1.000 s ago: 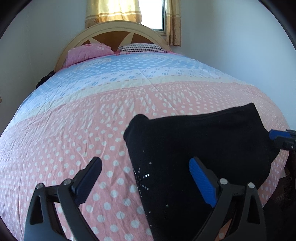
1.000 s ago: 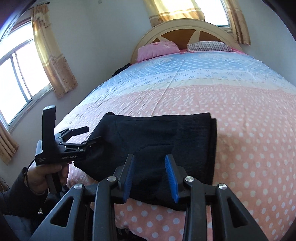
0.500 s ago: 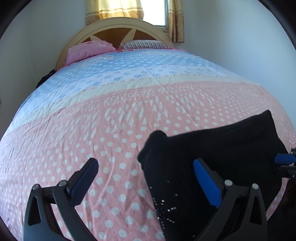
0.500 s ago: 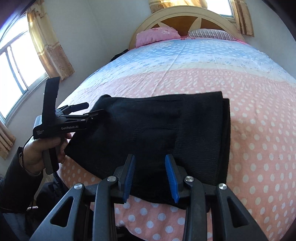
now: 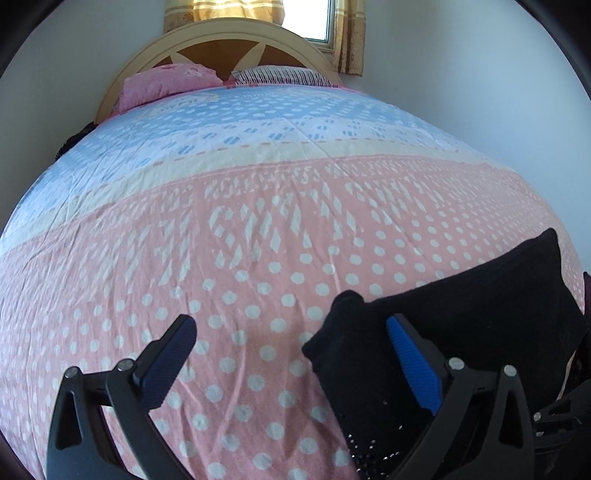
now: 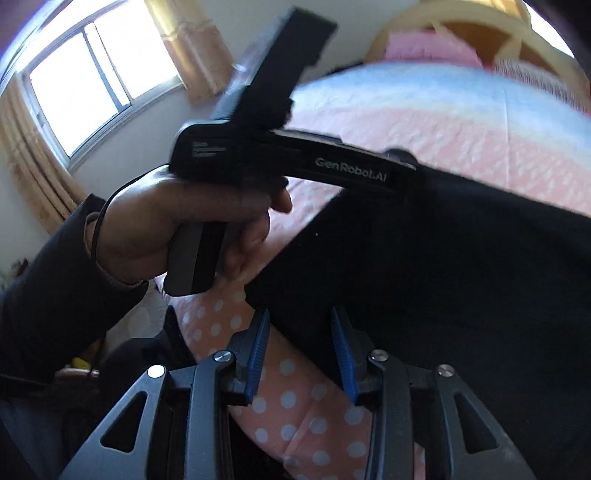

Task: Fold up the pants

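Both grippers unclenched, left gripper [image 5: 291, 354] widest, right gripper [image 6: 299, 350] over pants [image 6: 443, 277] edge, seemingly untouching.

Daylight pours in from the window [image 5: 309, 18] straight ahead of my left gripper, blown out to pure white, and it lights the bedspread [image 5: 258, 229] evenly and sharply, though the fisheye bulges it into a dome with black corners around the frame. My right gripper's view is smeared with motion blur: the headboard [image 6: 476, 26] far ahead and the bedspread dots are soft, while the side window [image 6: 96, 85] up to its left glares white. The black pants [image 6: 461, 277] ahead of my right gripper swallow the light, showing almost no fold detail.
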The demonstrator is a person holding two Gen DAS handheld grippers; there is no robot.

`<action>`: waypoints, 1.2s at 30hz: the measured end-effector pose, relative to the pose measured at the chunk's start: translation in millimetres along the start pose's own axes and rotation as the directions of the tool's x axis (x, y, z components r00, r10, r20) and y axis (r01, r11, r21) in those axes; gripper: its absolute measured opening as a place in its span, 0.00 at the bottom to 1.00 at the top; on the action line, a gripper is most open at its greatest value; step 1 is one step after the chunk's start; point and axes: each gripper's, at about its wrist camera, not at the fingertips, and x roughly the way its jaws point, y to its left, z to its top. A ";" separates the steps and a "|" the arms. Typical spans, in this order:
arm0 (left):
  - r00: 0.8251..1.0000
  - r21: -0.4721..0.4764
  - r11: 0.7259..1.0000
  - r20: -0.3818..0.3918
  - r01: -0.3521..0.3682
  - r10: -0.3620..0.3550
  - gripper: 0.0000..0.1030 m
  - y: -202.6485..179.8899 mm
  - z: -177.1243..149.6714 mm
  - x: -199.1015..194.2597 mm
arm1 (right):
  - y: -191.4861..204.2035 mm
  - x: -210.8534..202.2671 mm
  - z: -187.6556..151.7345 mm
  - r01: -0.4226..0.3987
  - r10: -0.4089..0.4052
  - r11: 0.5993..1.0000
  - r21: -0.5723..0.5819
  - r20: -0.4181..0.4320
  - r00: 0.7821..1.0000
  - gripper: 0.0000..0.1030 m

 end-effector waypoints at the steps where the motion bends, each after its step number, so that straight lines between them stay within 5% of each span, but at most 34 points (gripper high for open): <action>1: 1.000 -0.001 1.000 0.005 0.001 -0.001 1.00 0.2 -1.3 -1.5 | -2.4 -1.0 0.3 -0.014 0.014 1.000 0.017 -0.002 1.000 0.36; 9: 0.997 -0.093 0.996 0.083 0.001 0.007 1.00 -2.1 -17.6 -43.7 | -15.8 -61.4 -10.4 0.006 -0.012 0.999 0.046 0.122 0.992 0.38; 13: 0.990 -0.140 0.988 0.137 0.061 -0.042 1.00 -6.3 -27.5 -69.2 | -53.2 -116.8 -19.9 0.083 -0.114 0.986 0.144 0.216 0.970 0.57; 19: 0.991 -0.128 0.987 0.107 0.098 -0.084 1.00 -28.3 -35.5 -61.6 | -137.6 -169.2 -44.1 0.156 -0.301 0.868 0.472 0.250 0.920 0.57; 23: 0.993 -0.115 0.989 0.071 0.098 -0.090 1.00 -40.6 -41.6 -49.9 | -166.4 -167.3 -56.0 0.201 -0.332 0.819 0.538 0.159 0.930 0.57; 27: 0.997 -0.091 0.993 0.025 0.069 -0.067 1.00 -47.3 -45.6 -38.4 | -172.3 -148.6 -62.4 0.140 -0.254 0.818 0.558 0.132 0.958 0.57; 36: 0.997 -0.102 0.991 -0.009 0.080 -0.082 1.00 -45.8 -49.2 -31.3 | -178.2 -137.5 -67.8 0.136 -0.279 0.801 0.584 0.162 0.947 0.57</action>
